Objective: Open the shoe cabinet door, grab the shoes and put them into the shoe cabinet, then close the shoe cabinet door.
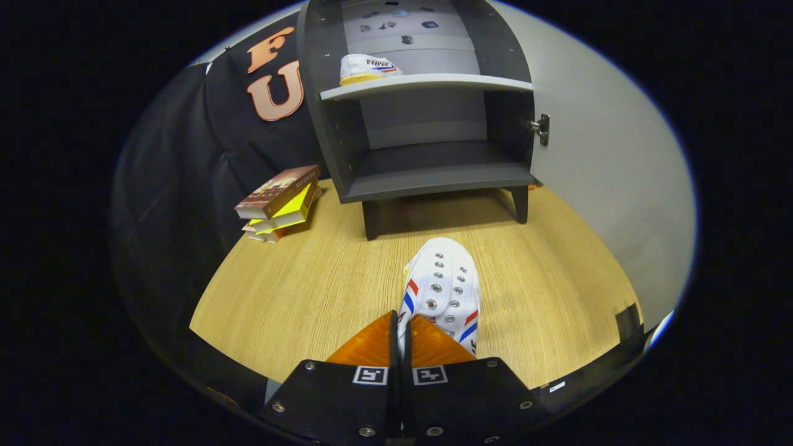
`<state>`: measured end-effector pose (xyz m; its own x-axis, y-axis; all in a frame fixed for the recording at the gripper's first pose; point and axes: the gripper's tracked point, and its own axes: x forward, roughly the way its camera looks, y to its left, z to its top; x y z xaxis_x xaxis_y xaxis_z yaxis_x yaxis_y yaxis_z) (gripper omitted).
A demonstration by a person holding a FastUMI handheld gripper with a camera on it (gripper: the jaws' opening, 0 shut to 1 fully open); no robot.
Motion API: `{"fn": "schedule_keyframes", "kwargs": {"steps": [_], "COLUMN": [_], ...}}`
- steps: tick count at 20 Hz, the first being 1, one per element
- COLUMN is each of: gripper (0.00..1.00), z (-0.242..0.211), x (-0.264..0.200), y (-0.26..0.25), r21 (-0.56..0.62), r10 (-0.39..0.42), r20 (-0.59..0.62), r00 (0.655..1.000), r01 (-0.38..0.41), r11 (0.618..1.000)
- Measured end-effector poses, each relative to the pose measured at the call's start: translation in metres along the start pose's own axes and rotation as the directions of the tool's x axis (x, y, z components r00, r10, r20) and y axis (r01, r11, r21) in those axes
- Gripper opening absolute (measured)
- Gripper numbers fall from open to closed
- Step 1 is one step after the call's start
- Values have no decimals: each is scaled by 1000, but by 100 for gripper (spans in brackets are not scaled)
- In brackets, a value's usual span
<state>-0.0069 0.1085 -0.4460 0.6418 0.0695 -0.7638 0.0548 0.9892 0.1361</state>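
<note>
White canvas shoe (pixel 443 291) pinched at its collar edge by the near-closed gripper (pixel 401 331), toe aimed straight ahead at the open shoe cabinet (pixel 427 179) by the tabletop's far edge.

cabinet (pixel 427 124) at back of surface (pixel 297 291), door (pixel 607 173) swung open to its right | one shoe (pixel 365 68) on its upper shelf (pixel 427 83) | books (pixel 279 201) stacked left of cabinet | second shoe (pixel 445 288) before cabinet, its edge pinched between the jaws
</note>
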Motion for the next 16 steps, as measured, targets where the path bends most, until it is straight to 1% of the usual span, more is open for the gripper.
{"fn": "schedule_keyframes", "kwargs": {"steps": [3, 4, 7, 10, 13, 16], "gripper": [1, 1, 1, 0, 0, 0], "z": [41, 53, 96, 137, 177, 217], "x": [-15, -21, -37, -51, -58, -63], "y": [1, 1, -3, -1, 1, 2], "r21": [46, 40, -8, -29, -56, -98], "r10": [34, 38, 31, 51, 64, 63], "r20": [60, 80, 148, 203, 248, 294], "r00": [998, 996, 988, 978, 967, 954], "r01": [-37, -41, -31, -46, -52, -35], "r11": [998, 998, 999, 999, 997, 995]}}
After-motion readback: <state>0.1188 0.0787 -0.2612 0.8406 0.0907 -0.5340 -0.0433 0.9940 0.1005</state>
